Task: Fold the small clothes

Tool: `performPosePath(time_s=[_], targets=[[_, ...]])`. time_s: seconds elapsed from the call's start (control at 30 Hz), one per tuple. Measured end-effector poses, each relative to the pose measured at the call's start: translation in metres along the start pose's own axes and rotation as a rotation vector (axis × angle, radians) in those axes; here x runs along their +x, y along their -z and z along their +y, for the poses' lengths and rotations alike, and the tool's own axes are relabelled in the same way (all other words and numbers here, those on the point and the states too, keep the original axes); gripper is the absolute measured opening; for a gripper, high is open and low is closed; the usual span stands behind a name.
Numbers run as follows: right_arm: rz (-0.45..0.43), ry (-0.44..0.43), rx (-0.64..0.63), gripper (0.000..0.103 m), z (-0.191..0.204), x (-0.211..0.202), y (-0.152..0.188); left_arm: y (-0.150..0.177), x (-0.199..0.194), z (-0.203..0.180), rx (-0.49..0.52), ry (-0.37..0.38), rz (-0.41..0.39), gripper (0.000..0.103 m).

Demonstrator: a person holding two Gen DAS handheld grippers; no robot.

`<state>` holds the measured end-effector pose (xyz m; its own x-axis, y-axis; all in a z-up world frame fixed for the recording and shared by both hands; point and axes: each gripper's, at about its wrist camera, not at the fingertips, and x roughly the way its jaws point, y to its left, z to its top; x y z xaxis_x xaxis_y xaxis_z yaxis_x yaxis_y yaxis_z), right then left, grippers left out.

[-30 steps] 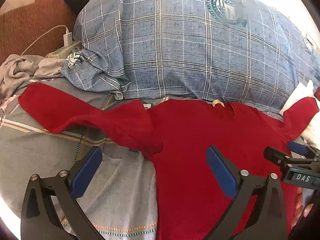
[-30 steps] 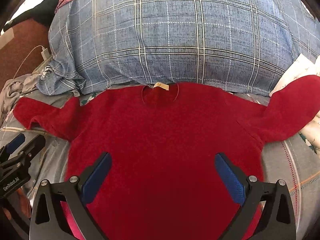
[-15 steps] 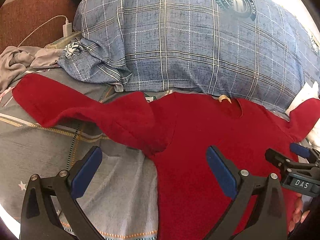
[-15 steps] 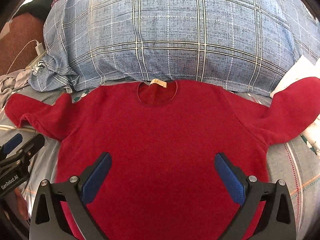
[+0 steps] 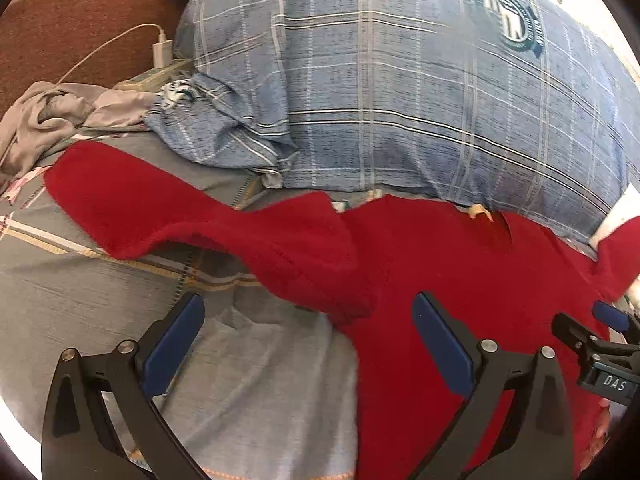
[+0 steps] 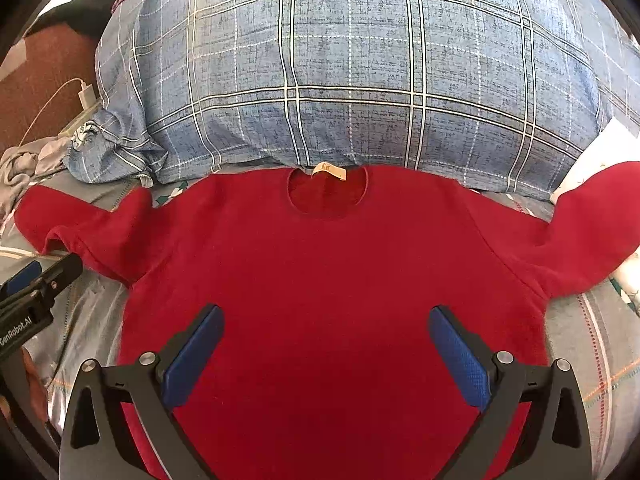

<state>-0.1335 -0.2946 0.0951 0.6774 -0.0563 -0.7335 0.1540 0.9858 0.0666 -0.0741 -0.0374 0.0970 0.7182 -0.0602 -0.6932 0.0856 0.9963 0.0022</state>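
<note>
A small red long-sleeved sweater (image 6: 328,272) lies face up on the bed, neck toward the pillow, both sleeves spread out. In the left wrist view the sweater (image 5: 460,272) shows its left sleeve (image 5: 168,216) stretched out to the left with a fold near the armpit. My left gripper (image 5: 308,340) is open and empty, above the sweater's left edge and the bedsheet. My right gripper (image 6: 326,344) is open and empty, above the lower middle of the sweater. Each gripper shows at the edge of the other's view.
A large blue plaid pillow (image 6: 352,80) lies just behind the sweater's neck. A grey patterned bedsheet (image 5: 100,292) covers the bed. A crumpled grey garment (image 5: 48,120) and a white charger with cable (image 5: 162,50) lie at the far left. A brown headboard (image 5: 68,28) stands behind.
Both grippers have moved a little forward and down toward the sweater, so the sweater and pillow look nearer. Both stay open. The sweater has not moved.
</note>
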Motion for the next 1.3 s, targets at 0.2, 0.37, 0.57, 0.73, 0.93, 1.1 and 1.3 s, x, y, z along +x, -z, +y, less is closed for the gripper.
performPosePath(time_s=[0.2, 0.37, 0.57, 0.73, 0.93, 1.1, 1.3], targets=[[0.003, -0.005, 0.009, 0.101, 0.002, 0.001, -0.001, -0.002, 0.002, 0.011, -0.029, -0.007, 0.005, 0.103], [0.010, -0.006, -0.004, 0.101, 0.005, 0.003, 0.000, -0.002, 0.001, 0.013, -0.020, -0.022, -0.001, 0.103], [0.015, -0.017, -0.016, 0.101, 0.011, 0.004, 0.001, -0.006, 0.002, 0.025, -0.036, -0.060, -0.001, 0.103], [0.021, -0.028, -0.015, 0.101, 0.013, 0.005, 0.001, -0.011, 0.003, 0.042, -0.058, -0.099, -0.010, 0.103], [0.029, -0.042, -0.009, 0.101, 0.014, 0.008, 0.003, -0.031, 0.003, 0.078, -0.104, -0.197, -0.033, 0.103], [0.045, -0.057, -0.008, 0.101, 0.018, 0.010, 0.006, -0.052, 0.015, 0.109, -0.144, -0.267, -0.032, 0.103], [0.048, -0.061, -0.025, 0.101, 0.022, 0.010, 0.006, -0.068, 0.037, 0.136, -0.167, -0.356, -0.004, 0.103]])
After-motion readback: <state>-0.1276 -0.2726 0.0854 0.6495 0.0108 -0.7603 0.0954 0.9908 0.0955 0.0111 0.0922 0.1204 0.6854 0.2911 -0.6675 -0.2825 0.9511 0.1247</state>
